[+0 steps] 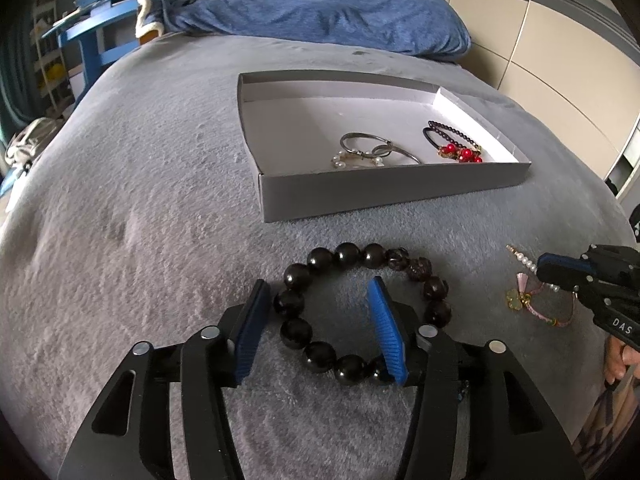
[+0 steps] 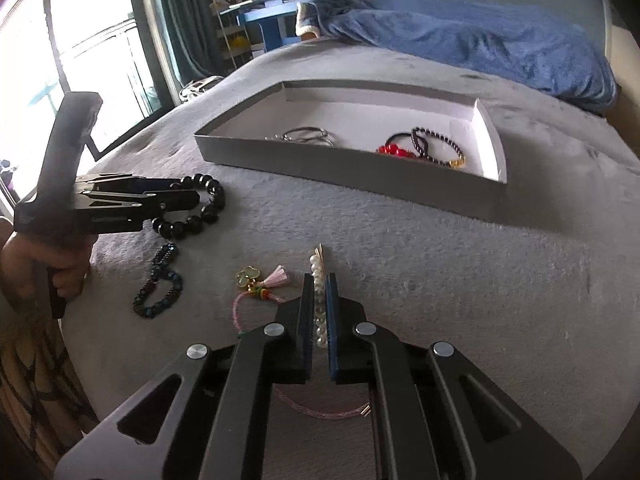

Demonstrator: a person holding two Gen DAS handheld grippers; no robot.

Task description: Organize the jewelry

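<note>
Left gripper (image 1: 316, 312): jaws apart, straddling the left arc of the dark bead bracelet (image 1: 360, 312). One pad sits outside the ring and the other inside it, and neither presses on the beads. The bracelet lies flat on the grey blanket (image 1: 140, 220), just short of the grey box (image 1: 380, 192).

- Risk: the beads are round and glossy. If the jaws close off-centre on a single bead, it may squirt out sideways.
- Risk: the plush pile may snag the inner pad, so the ring is dragged and not lifted.

Small blue-black bead bracelet (image 2: 160, 284): lies loose and twisted near the bed's edge beside the person's left hand (image 2: 60, 276). A careless sweep of that hand could knock it off.

Pink cord with a tassel and flower charm (image 2: 256, 284): lies just beside the right tool, and part of its loop runs beneath it.

- Risk: the cord may catch and ride up when the tool lifts.

Right gripper (image 2: 319, 280): jaws clamped on the pearl hair clip (image 2: 319, 300), which runs lengthwise between the pads.

- Risk: the grip is thin and the pearls are smooth, so the clip could pivot or slide out when tilted over the box wall.

Inside the box: metal rings (image 1: 372, 148) and red-beaded pieces (image 1: 460, 154). These lie low behind the near wall, and a drop from height could tangle with them.
</note>
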